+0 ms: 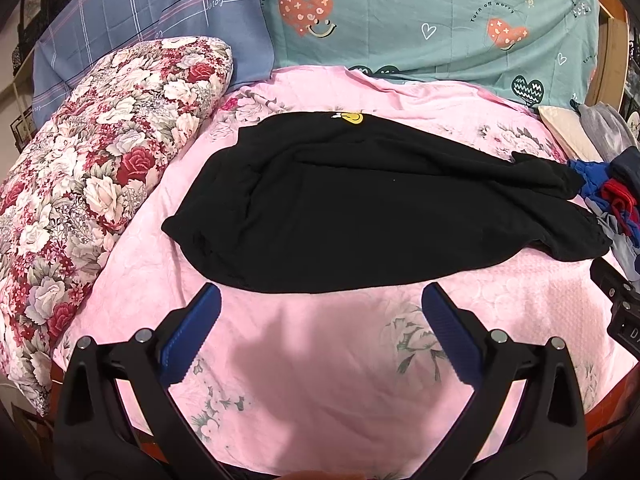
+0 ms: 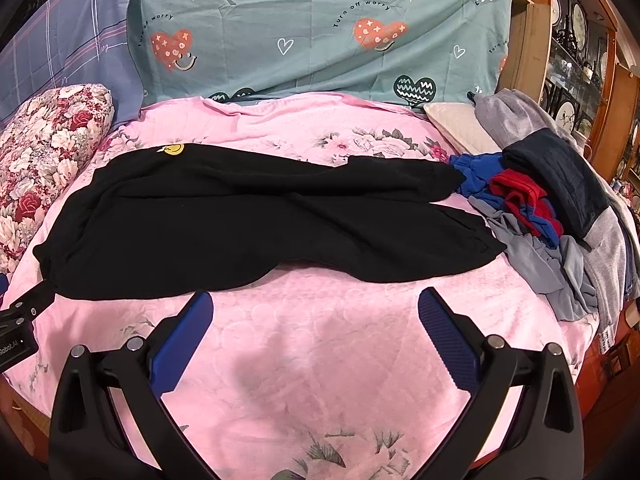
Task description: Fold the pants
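1. Nearest in each wrist view are the tools themselves. The left gripper (image 1: 320,300) has its blue-padded fingers spread wide and holds nothing; the right gripper (image 2: 316,308) is likewise spread and empty. Both hover above a bare strip of the pink floral bedspread (image 1: 312,380), just short of the garment's near hem.

2. That bare strip is the best working room, though the front edge of the bed curves away close behind it. Fabric pulled too far this way could slide off.

3. The black knit pants with a small yellow smiley patch (image 2: 240,224) lie spread across the middle of the bedspread, waist toward the left and both legs running to the right, the farther leg partly overlapping the nearer one. A pad closing on the hem could also pinch the soft bedspread beneath and drag it along with the fold.

4. To the right, the leg cuffs end just beside, perhaps touching, a loose heap of blue, red and grey clothes (image 2: 532,216). Lifting the cuffs carelessly might snag a piece from that heap.

5. To the left, a red-and-white rose-print pillow (image 1: 92,184) sits near the waist end and hems in any sweep that way.

6. Farthest off, a teal heart-print sheet (image 2: 320,28) stands behind the bed, with a band of open bedspread before it where a fold could land.
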`<action>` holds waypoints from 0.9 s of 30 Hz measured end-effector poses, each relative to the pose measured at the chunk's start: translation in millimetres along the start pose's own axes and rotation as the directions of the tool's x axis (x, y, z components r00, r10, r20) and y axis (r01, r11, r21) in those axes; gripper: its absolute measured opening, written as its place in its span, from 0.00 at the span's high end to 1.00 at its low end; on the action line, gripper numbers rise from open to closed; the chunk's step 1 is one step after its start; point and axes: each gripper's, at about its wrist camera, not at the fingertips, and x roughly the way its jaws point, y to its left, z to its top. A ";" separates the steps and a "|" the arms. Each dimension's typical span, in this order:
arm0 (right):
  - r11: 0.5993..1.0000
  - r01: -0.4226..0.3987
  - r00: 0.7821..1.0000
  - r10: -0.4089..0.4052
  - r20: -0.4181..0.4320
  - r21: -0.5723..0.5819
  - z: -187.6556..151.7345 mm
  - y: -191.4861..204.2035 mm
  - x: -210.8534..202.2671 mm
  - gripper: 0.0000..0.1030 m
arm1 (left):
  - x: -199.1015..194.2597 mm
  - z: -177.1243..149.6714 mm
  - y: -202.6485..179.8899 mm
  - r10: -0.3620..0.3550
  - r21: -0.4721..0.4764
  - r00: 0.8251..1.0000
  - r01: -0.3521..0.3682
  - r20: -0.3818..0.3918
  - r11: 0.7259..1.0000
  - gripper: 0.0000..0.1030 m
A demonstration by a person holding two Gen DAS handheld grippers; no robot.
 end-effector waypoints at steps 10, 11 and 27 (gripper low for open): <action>1.000 -0.003 1.000 0.003 -0.002 0.000 -0.8 -0.4 1.3 0.01 | 2.1 -1.4 0.8 0.001 0.001 1.000 -0.001 -0.002 1.000 0.02; 1.000 -0.005 1.000 0.005 -0.003 0.000 -0.9 -0.3 1.5 0.01 | 2.1 -1.7 0.5 0.001 0.002 1.000 -0.001 -0.002 1.000 0.02; 1.000 -0.008 1.000 0.008 -0.004 -0.007 0.3 1.3 2.0 0.01 | 2.5 -2.8 -0.1 0.002 0.005 1.000 -0.002 -0.004 1.000 0.02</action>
